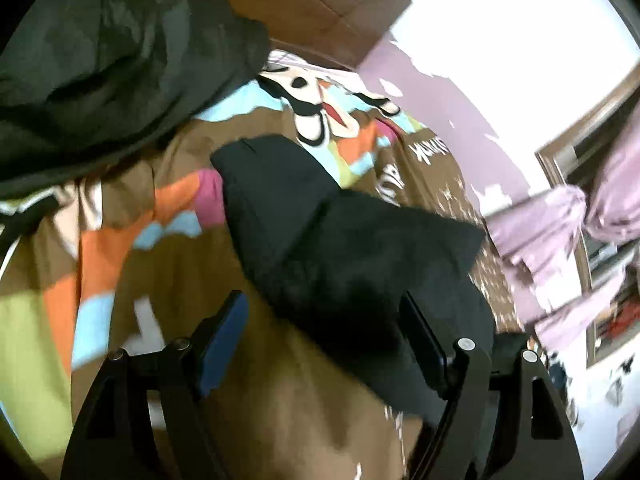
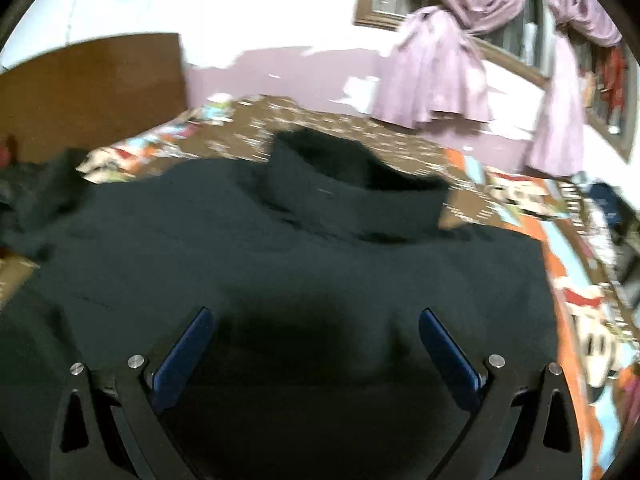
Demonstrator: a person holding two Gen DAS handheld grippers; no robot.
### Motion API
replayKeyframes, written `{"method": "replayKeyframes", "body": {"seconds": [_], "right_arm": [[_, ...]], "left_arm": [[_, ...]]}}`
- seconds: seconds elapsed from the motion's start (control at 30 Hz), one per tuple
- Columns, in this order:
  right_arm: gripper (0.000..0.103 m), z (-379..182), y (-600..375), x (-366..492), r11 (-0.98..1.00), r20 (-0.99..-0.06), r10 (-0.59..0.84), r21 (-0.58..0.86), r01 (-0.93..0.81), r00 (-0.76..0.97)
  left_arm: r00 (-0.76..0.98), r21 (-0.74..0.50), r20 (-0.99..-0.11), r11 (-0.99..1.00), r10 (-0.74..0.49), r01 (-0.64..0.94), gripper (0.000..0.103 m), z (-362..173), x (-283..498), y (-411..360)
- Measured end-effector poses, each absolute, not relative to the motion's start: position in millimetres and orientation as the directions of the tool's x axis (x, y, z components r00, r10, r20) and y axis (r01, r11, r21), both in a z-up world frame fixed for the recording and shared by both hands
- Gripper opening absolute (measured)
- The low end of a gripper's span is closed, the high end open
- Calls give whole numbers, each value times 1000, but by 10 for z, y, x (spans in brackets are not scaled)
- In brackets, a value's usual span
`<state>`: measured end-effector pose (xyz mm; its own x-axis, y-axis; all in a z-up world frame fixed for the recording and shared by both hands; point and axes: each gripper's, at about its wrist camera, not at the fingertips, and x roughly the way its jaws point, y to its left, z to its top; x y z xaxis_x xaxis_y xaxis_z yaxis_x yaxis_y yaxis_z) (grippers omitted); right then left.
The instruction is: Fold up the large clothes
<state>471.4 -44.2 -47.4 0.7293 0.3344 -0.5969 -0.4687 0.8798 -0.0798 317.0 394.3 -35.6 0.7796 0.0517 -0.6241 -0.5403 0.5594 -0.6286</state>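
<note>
Left wrist view shows the left gripper (image 1: pixel 324 312) above a bed with a brown cartoon bedsheet (image 1: pixel 132 216). Its jaws stand wide apart, and nothing is between the blue pads; under the gap I see brown sheet and the near edge of a black garment (image 1: pixel 344 232). This garment lies on the sheet, partly folded, with one narrow part reaching toward the far side of the bed. A dark green-grey jacket (image 1: pixel 112 64) is heaped at the upper left, near the wooden headboard (image 1: pixel 312 4). At the right there is a lilac wall and purple curtains (image 1: pixel 560 232) beside a window frame.

Right wrist view shows the right gripper (image 2: pixel 316 332) low over the same black garment (image 2: pixel 280 248), which fills most of the lower picture. Its jaws are also wide apart, and the pads do not press the cloth; whether the tips touch it I cannot tell, because the picture is blurred. The collar or folded end of the garment lies at the far side, toward the curtains (image 2: pixel 436 60)
</note>
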Motion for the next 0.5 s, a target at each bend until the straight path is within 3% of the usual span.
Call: {"method": "replayKeyframes", "body": {"seconds": [0.1, 0.3, 0.37, 0.4, 0.43, 0.5], "right_arm": [[103, -592, -211, 4639, 831, -630, 394, -66, -552, 669], [103, -997, 28, 4607, 790, -699, 345, -144, -596, 626], [103, -1027, 2, 4659, 789, -712, 361, -111, -604, 602], [103, -1039, -24, 4690, 789, -717, 378, -81, -609, 585], [103, -1044, -40, 4703, 790, -720, 389, -62, -610, 575], [103, -1052, -85, 4733, 791, -722, 411, -22, -612, 557]], "left_arm": [[743, -627, -668, 513, 34, -586, 73, -460, 3356, 4132], [692, -651, -722, 353, -13, -672, 72, -858, 3403, 4325], [708, -665, -706, 352, -9, -659, 55, -863, 3392, 4354], [711, -663, -703, 373, -13, -649, 20, -839, 3410, 4358], [698, -641, -716, 398, -3, -656, 6, -803, 3423, 4360], [725, -639, -688, 434, 48, -635, 3, -647, 3367, 4339]]}}
